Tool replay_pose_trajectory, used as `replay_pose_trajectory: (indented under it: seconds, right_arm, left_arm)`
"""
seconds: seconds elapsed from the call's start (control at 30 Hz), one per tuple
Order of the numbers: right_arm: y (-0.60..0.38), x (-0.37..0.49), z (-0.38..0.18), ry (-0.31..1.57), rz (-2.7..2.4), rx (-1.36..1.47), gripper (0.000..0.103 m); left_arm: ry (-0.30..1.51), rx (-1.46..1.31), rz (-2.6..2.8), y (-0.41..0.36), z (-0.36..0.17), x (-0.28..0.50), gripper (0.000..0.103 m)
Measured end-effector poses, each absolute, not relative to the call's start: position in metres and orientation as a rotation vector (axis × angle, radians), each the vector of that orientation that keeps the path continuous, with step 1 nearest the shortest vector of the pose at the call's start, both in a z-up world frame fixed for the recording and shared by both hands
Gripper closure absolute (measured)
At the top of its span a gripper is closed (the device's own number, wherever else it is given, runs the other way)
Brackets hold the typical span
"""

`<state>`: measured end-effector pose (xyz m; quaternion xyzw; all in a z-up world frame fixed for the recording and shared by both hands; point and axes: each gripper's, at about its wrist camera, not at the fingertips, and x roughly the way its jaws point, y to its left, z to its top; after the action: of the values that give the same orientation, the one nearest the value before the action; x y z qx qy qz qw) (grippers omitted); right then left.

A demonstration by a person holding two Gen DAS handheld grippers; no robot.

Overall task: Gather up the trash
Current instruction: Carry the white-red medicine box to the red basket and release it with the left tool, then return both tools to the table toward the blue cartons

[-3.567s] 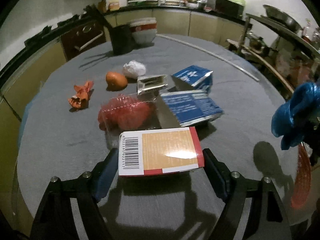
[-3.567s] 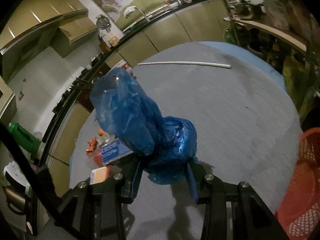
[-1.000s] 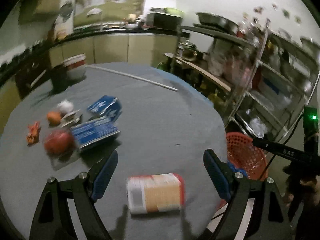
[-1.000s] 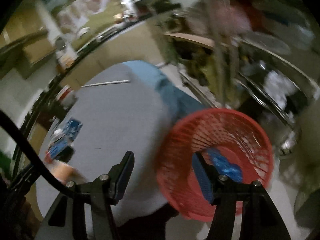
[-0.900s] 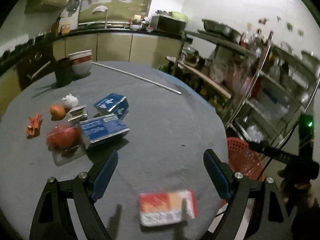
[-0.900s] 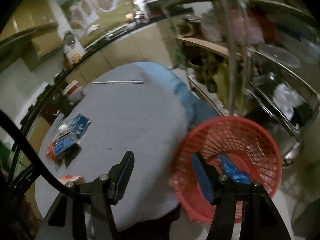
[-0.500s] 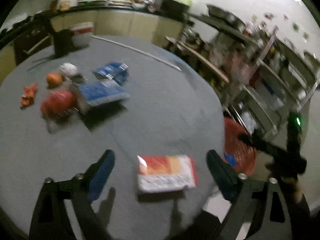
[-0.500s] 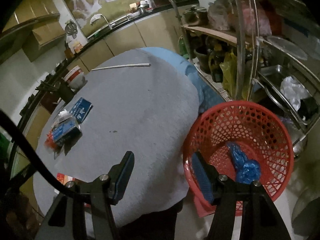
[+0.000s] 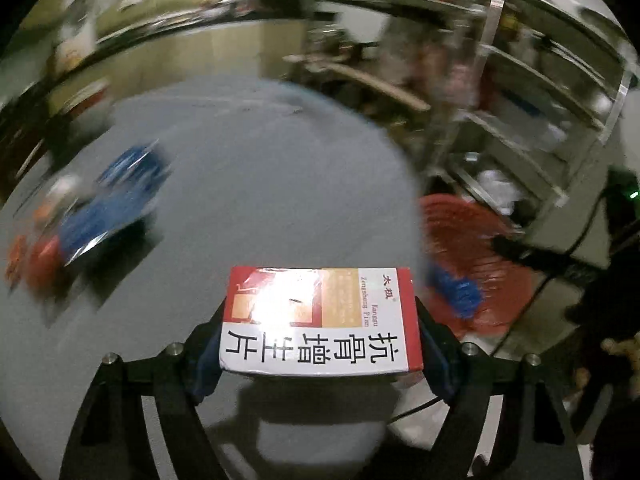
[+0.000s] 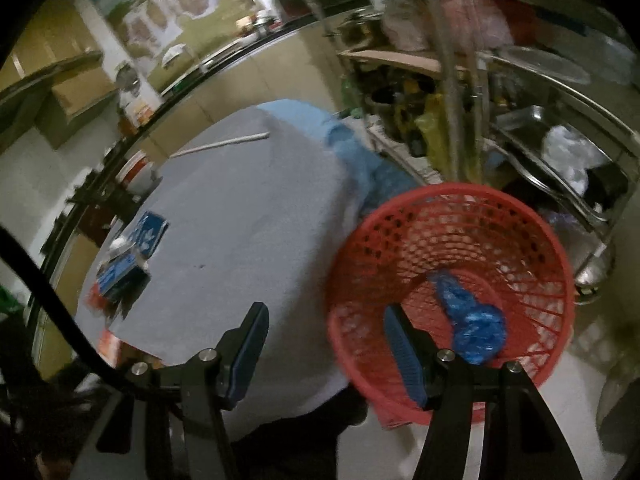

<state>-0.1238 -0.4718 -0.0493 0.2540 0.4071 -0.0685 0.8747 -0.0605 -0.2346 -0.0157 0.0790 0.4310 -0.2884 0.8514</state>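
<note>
left claw closing, apparently already gripping red-and-white box; right claw empty, agape

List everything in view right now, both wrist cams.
box: 1, red and white with black characters, between the left gripper's fingers, near table edge
table: 1, round, grey cover
basket: 1, red mesh, on the floor beside the table
bag: 1, blue plastic, crumpled, inside the basket
blue cartons: 2, far side of table, beside other blurred trash
rod: 1, white, far edge of table
shelves: metal, cluttered, behind the basket
left gripper: black with blue pads, jaws closing on the box
right gripper: black with blue pads, open, empty, over the basket's rim
</note>
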Motion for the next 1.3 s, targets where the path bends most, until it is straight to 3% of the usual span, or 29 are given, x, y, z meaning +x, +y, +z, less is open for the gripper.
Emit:
replay_pose_trajectory:
  seconds: [0.37,0.6,0.87,1.13,1.27,1.3]
  right_arm:
    - [-0.558,-0.175,-0.070,0.816,-0.360,0.690,0.039]
    - [-0.573,-0.179,-0.079,0.819,-0.372,0.741,0.039]
    - [-0.542,-0.151,-0.061,0.802,-0.258,0.711,0.039]
    - [-0.449,-0.095,-0.032,0.834,-0.034,0.526,0.039]
    - [-0.388,-0.070,-0.017,0.839,0.082,0.404,0.032]
    - [-0.373,-0.064,-0.014,0.843,0.112,0.380,0.025]
  left_arm:
    - [1.026,0.358,-0.807,-0.406,-0.068,-0.056,0.019]
    - [1.044,0.359,-0.812,-0.411,-0.067,-0.055,0.019]
    - [0.959,0.210,-0.720,-0.312,-0.024,-0.040,0.019]
    - [0.884,0.004,-0.423,-0.152,-0.003,-0.030,0.019]
    - [0.854,-0.100,-0.281,-0.074,0.001,-0.022,0.019]
    - [0.845,-0.131,-0.233,-0.050,0.001,-0.020,0.017]
